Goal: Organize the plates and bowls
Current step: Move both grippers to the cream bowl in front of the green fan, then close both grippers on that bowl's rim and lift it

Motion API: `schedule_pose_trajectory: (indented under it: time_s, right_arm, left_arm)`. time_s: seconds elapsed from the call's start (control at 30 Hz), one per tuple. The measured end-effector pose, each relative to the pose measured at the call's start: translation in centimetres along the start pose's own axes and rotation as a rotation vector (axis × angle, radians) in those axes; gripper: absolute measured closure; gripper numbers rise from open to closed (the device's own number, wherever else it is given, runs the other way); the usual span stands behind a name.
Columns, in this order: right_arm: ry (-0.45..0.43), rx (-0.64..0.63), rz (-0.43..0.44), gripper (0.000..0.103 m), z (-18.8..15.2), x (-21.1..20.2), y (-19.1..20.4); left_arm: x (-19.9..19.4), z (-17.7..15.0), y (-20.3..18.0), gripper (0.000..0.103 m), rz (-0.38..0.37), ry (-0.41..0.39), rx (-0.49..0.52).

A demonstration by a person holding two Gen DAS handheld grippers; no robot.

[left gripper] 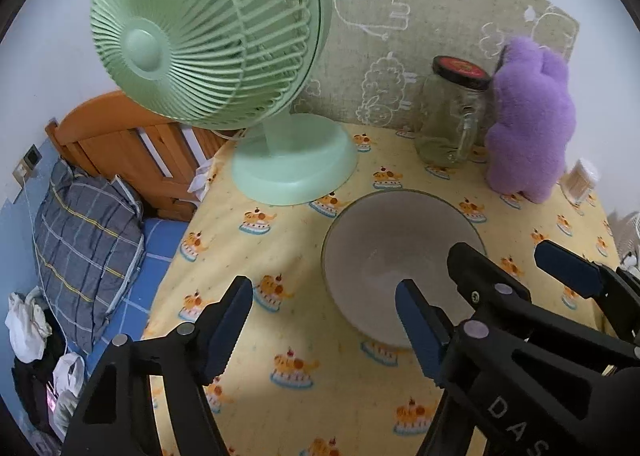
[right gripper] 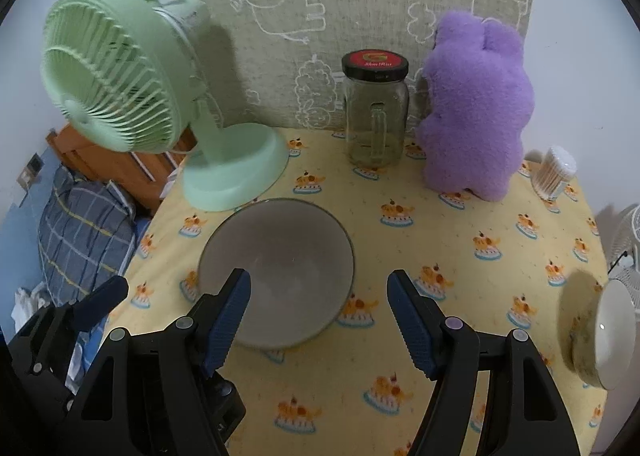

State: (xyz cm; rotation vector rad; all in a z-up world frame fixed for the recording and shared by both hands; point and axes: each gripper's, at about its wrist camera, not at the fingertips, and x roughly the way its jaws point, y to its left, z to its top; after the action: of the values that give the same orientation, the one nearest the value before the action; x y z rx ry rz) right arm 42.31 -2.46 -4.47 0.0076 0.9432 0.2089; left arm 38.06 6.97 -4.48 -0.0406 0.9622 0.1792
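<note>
On yellow cloth [right gripper: 460,216]: fan [left gripper: 208,32] back-left, grey bowl [right gripper: 276,272] mid-table w/ nothing in it, white bowl [right gripper: 612,332] at right edge. Left gripper [left gripper: 324,328] & right gripper [right gripper: 318,316] both gape, empty, near grey bowl.

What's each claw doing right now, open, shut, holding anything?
Left claw: open, holding nothing, bare tablecloth between its fingers.
Right claw: open, holding nothing, over the near rim of the grey bowl.

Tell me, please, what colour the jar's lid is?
Black rim with a red top on the jar's lid, clearest in the right wrist view.
</note>
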Motion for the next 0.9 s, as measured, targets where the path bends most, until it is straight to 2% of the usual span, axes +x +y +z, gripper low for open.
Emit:
schedule_pose_trajectory:
  time_s: [0.1,0.3,0.4,0.47,0.53,0.57,0.67,0.9]
  right_arm:
    - [-0.004,0.012,0.000,0.029,0.6,1.4,-0.4]
    - [0.006,0.022,-0.024,0.039,1.4,4.0,-0.8]
    - [0.027,0.024,-0.022,0.047,1.5,5.2,-0.9]
    - [0.040,0.020,-0.020,0.056,1.5,5.8,-0.8]
    - [0.045,0.019,-0.018,0.066,1.5,6.2,-0.7]
    - [0.043,0.018,-0.022,0.071,1.5,6.3,-0.8]
    - [0.038,0.008,-0.029,0.076,1.5,6.6,-0.8]
    - [0.052,0.019,-0.030,0.076,1.6,6.9,-0.8]
  left_arm:
    - [1.5,0.5,-0.1,0.030,-0.012,0.016,-0.020]
    - [4.1,1.1,-0.5,0.050,0.000,0.039,-0.036]
    - [5.2,1.2,-0.6,0.064,0.018,0.054,-0.033]
    - [5.6,1.2,-0.6,0.070,0.049,0.055,-0.036]
    - [6.1,1.2,-0.5,0.079,0.044,0.060,-0.042]
    - [6.3,1.2,-0.5,0.081,0.033,0.068,-0.046]
    - [6.7,1.2,-0.6,0.084,0.020,0.081,-0.047]
    - [6.9,1.3,-0.6,0.084,0.014,0.083,-0.023]
